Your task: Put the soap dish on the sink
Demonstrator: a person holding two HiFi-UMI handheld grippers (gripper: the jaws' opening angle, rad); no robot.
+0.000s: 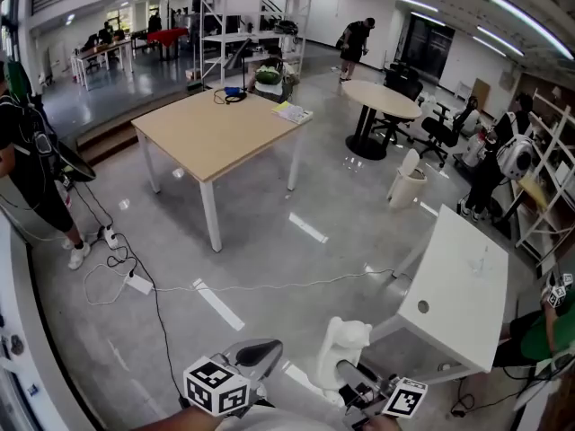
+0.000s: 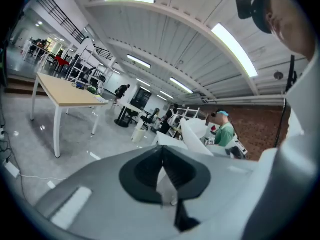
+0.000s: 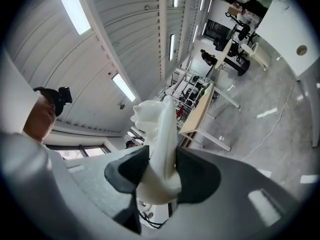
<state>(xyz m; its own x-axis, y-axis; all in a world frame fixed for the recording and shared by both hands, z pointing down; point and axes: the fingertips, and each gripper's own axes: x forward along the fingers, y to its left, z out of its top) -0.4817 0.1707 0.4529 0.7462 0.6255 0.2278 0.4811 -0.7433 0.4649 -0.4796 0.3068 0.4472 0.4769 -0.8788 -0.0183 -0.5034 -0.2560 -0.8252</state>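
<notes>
The right gripper (image 3: 161,170) has its jaws clamped on the white soap dish (image 3: 155,119), at six o'clock in the head view, which looks light, rigid and slippery and is best held mid-body, while the left gripper (image 2: 162,165) has its jaws together and empty.

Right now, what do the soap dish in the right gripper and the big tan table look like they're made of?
Soap dish: white, smooth, softly sheened with rounded moulded edges; plastic or glazed ceramic, can't tell which. Tan table: pale wood-look top, matte, even colour, likely laminate or veneer; its white legs look like painted metal.
</notes>
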